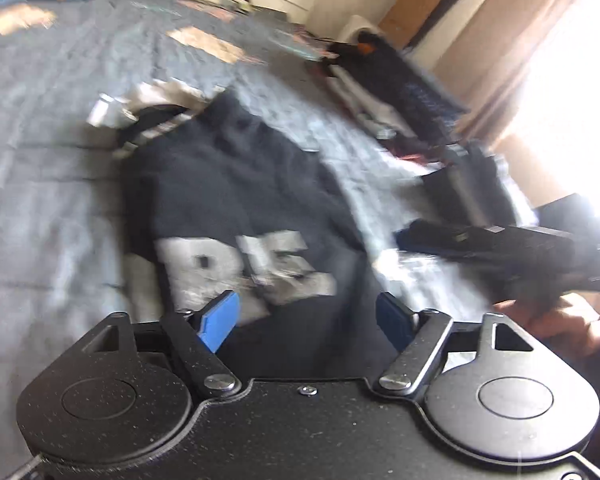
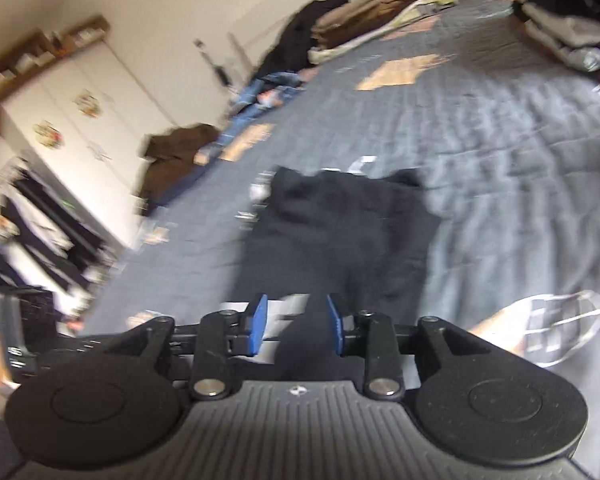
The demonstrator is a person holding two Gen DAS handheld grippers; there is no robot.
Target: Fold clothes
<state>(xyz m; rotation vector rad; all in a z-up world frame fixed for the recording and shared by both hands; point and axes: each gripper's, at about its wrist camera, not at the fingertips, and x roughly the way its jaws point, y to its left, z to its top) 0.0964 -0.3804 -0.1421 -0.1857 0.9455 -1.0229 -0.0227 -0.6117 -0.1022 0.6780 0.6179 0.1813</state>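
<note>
Shirt: the black shirt (image 1: 236,200) lies spread on the grey bed (image 1: 40,160), straight ahead of both claws and partly under them; pale block letters face up near the left claw.
Long axis: it runs away from the claws, from the near edge beneath the fingers to the far end up the bed, where a bit of pale cloth shows beside it.
Left claw: the left claw (image 1: 308,320) has its blue pads spread wide, nothing between them, hanging over the shirt's near, lettered part.
Right claw: the right claw (image 2: 296,322) stands parted more narrowly and seems to hold nothing; dark cloth shows through the gap, whether touching cannot be told through the blur.
Nearer claw: both sit at the near edge; neither is clearly closer.
Fold state: blur hides whether the shirt is flat or already folded once.
Containers: none seen; folded piles (image 2: 572,28) rest on the bed, far ahead and right of the right claw.
</note>
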